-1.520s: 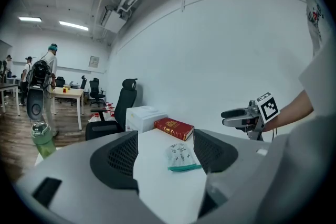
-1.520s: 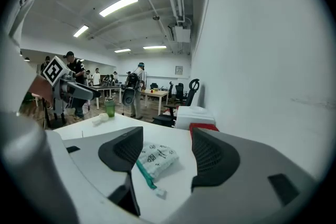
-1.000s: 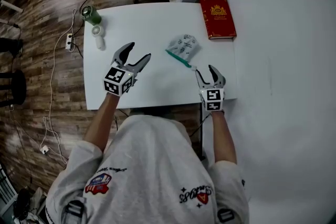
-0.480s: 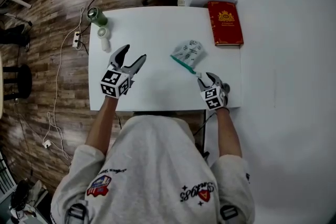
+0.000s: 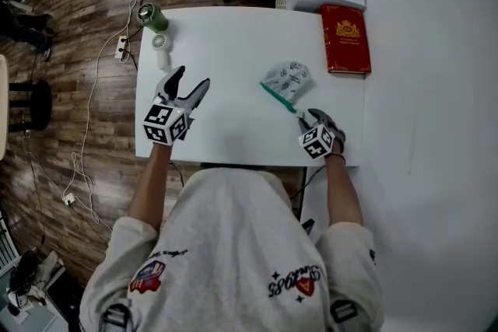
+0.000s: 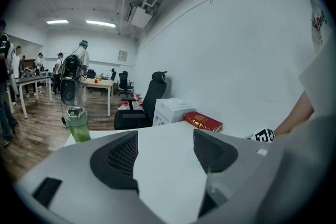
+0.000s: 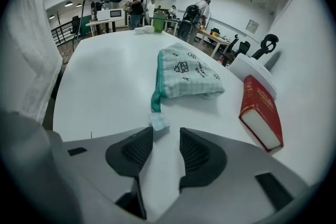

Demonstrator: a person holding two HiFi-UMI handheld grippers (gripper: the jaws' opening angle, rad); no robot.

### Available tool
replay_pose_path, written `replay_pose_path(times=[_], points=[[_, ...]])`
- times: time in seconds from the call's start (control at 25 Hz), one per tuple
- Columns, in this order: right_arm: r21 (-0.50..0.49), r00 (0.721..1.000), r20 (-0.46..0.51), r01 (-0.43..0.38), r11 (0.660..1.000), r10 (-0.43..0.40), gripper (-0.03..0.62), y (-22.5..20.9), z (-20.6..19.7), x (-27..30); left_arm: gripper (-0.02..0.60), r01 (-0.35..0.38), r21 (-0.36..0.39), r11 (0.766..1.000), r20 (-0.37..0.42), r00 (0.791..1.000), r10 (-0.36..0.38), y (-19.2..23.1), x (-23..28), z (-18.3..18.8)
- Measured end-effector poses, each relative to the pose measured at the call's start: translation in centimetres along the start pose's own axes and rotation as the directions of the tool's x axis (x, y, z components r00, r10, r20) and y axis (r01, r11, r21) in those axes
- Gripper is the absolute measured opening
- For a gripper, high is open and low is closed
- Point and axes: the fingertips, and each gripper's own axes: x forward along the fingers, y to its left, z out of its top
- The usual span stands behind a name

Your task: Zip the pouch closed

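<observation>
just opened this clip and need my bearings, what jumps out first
The pale patterned pouch with its green zipper edge lies right of the white table's middle. The right gripper points at its near tab, its jaws having just been closing, nothing between them yet. A red book lies at the table's far right corner.

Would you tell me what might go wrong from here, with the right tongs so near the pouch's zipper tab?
1. The right tongs have just been closing with nothing between them; the zipper tab lies just ahead of their tips, so they may shut short of it.
2. The left tongs hang open, away from the pouch, so a pull could drag it across the table.
</observation>
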Motion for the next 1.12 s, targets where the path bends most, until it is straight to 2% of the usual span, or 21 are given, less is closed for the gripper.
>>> replay_pose_path(times=[0.12,0.2,0.44,0.72,0.84,0.92,1.12], points=[[-0.044,1.0,0.001,-0.019,0.999,0.019,0.152,0.2,0.1,0.2,0.321,-0.007,-0.008,1.0,-0.005,1.0,0.007,0.2,-0.1,-0.5],[-0.057,1.0,-0.003,-0.015,0.998,0.015,0.106,0.0,0.3,0.1,0.321,-0.006,-0.013,1.0,-0.01,1.0,0.006,0.1,0.0,-0.8],[-0.15,0.999,-0.008,-0.047,0.988,0.047,0.112,-0.1,1.8,0.4,0.321,0.009,-0.014,1.0,-0.016,1.0,-0.009,-0.8,0.3,-0.9],[-0.251,0.989,-0.016,-0.148,0.957,0.149,0.112,2.1,3.3,1.2,0.321,0.005,-0.013,1.0,-0.02,1.0,-0.005,-1.0,0.0,-1.2],[-0.258,0.983,-0.029,-0.185,0.948,0.184,0.11,2.8,3.6,1.8,0.321,-0.005,-0.016,1.0,-0.022,1.0,0.004,-0.8,-0.3,-1.4],[-0.246,0.978,-0.043,-0.209,0.946,0.205,0.074,3.1,3.5,1.9,0.321,-0.011,-0.02,1.0,-0.022,1.0,0.01,-0.6,-0.5,-1.6],[-0.208,0.969,-0.073,-0.247,0.946,0.237,0.042,3.6,3.4,1.9,0.321,-0.012,-0.026,1.0,-0.027,1.0,0.011,-0.6,-0.7,-1.9]])
